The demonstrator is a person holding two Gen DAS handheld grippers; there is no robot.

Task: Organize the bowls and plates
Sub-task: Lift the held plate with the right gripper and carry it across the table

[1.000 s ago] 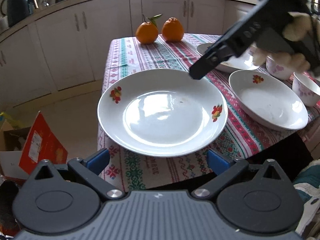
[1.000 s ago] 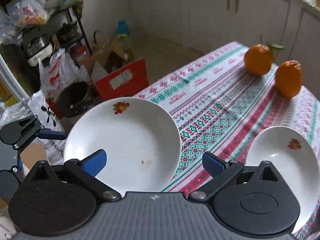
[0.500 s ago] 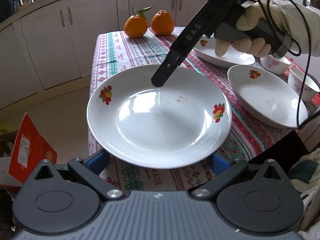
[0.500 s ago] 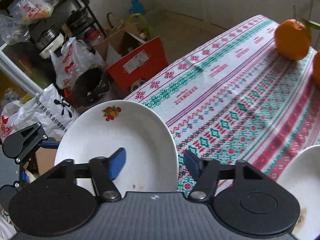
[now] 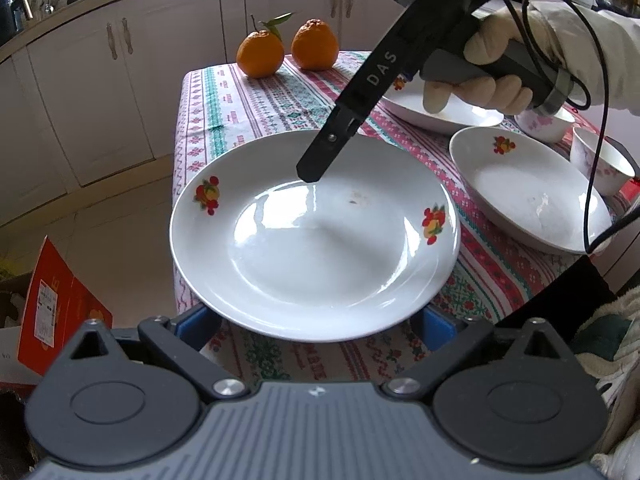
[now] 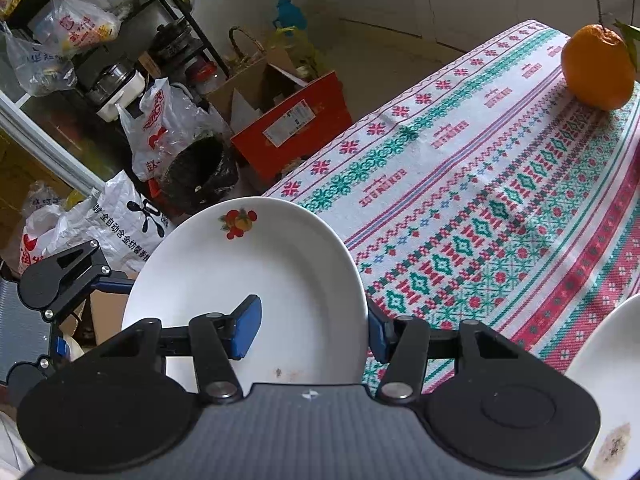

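A white plate [image 5: 312, 248] with fruit decals lies at the table's near corner, and its near rim juts past the edge. My right gripper [image 6: 312, 328] is shut on its far rim, one blue pad inside the plate and the other outside. In the left wrist view the right gripper [image 5: 314, 170] reaches down onto that rim, held by a gloved hand [image 5: 480, 84]. My left gripper [image 5: 316, 320] straddles the near rim. Its jaws are closing, and the blue fingers [image 5: 196, 320] stand wide at either side without pressing. In the right wrist view the plate [image 6: 280, 264] shows with the left gripper's body at its lower left.
A second decorated plate [image 5: 528, 196] and a third [image 5: 440, 114] lie to the right, with two small bowls [image 5: 600, 166] behind. Two oranges [image 5: 260, 54] stand at the far end of the patterned tablecloth [image 5: 248, 108]. A red box [image 6: 292, 128] and bags sit on the floor.
My right gripper came down over the plate's far rim and its jaws closed on it. The left gripper stayed at the near rim, a little closer in.
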